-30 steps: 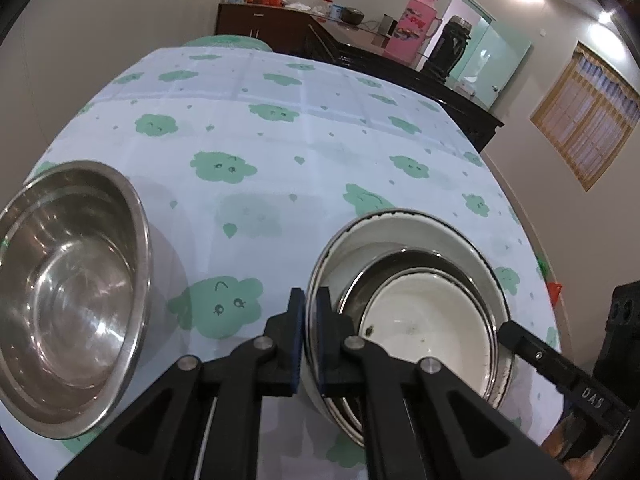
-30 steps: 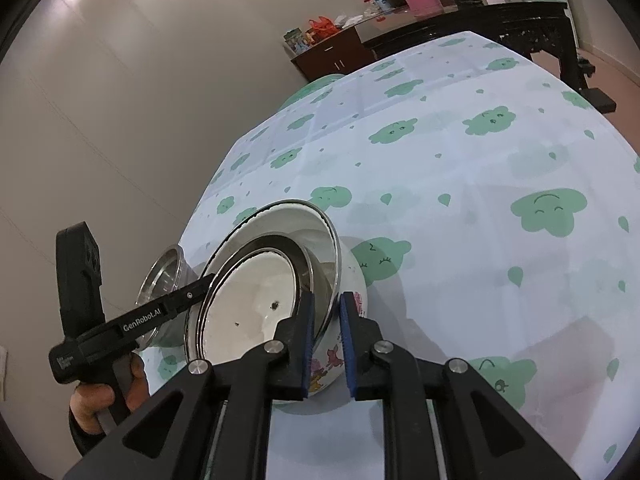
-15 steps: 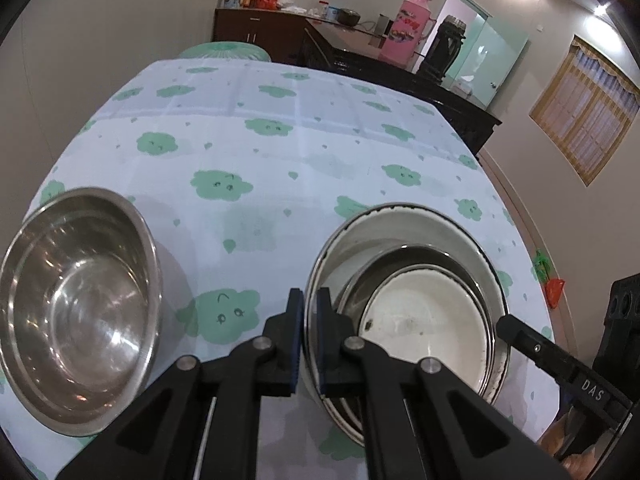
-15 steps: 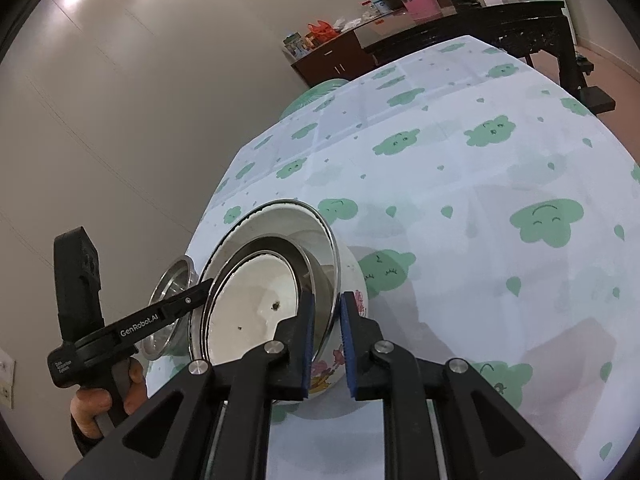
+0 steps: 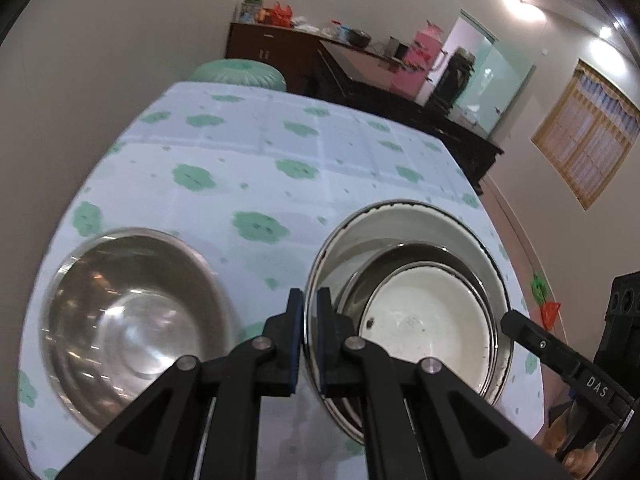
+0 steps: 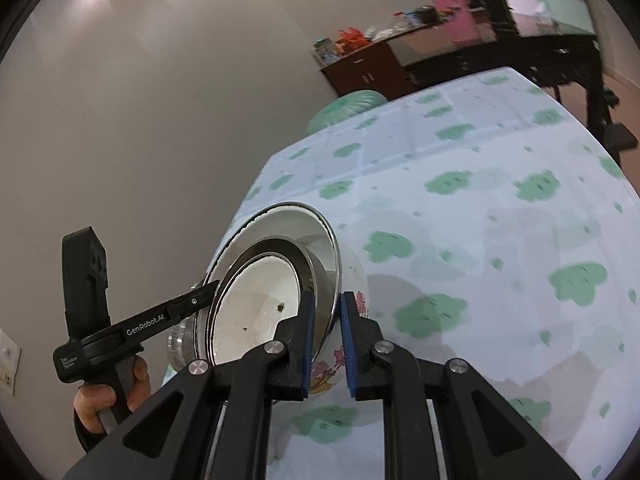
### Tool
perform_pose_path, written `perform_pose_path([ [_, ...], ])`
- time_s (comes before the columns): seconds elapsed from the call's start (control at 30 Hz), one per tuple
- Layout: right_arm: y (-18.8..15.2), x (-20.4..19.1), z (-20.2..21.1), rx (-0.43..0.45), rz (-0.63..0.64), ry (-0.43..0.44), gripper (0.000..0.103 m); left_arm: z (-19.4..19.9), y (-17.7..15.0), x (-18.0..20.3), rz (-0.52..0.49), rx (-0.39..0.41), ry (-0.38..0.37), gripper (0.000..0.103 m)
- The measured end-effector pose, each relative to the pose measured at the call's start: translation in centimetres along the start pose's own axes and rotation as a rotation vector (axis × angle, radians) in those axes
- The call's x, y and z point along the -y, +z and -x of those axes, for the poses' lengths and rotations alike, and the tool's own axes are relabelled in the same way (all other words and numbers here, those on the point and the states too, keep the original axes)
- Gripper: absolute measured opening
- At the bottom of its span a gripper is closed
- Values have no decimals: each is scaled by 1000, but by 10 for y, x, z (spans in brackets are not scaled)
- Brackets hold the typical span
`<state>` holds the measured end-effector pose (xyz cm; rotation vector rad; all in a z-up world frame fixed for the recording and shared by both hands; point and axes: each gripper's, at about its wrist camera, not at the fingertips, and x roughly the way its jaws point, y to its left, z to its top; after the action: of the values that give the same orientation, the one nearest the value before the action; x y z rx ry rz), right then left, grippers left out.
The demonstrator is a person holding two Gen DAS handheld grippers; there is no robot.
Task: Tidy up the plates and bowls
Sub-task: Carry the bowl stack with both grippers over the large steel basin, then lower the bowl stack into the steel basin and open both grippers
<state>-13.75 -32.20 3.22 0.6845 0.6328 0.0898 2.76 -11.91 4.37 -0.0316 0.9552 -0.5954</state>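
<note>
A large white enamel bowl [image 5: 416, 224] with a floral outside holds a steel dish [image 5: 448, 254] and a white plate [image 5: 424, 316] nested inside. My left gripper [image 5: 309, 320] is shut on its left rim. My right gripper [image 6: 325, 320] is shut on its opposite rim, and the bowl [image 6: 320, 236] hangs tilted between them above the table. The nested plate [image 6: 256, 304] shows in the right wrist view. An empty steel bowl [image 5: 128, 320] sits on the table left of the stack; part of it [image 6: 178, 340] peeks out behind the stack.
The table wears a white cloth with green cloud prints [image 5: 280, 152]. A green stool [image 5: 240, 74] stands at its far end. A dark sideboard [image 5: 280, 48] with bottles and a pink flask [image 5: 424, 46] lines the back wall.
Both grippers have lifted the bowl stack off the table and tilted it. The steel bowl has stayed in place on the table.
</note>
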Motion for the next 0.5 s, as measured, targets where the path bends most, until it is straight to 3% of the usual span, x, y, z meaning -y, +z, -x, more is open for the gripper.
perform_pose_path([
  [0.27, 16, -64, -35, -27, 68, 111, 16, 42, 14, -58, 47, 66, 114, 1],
  [0.5, 11, -103, -93, -120, 76, 195, 16, 52, 7, -122, 133, 68, 210, 1],
])
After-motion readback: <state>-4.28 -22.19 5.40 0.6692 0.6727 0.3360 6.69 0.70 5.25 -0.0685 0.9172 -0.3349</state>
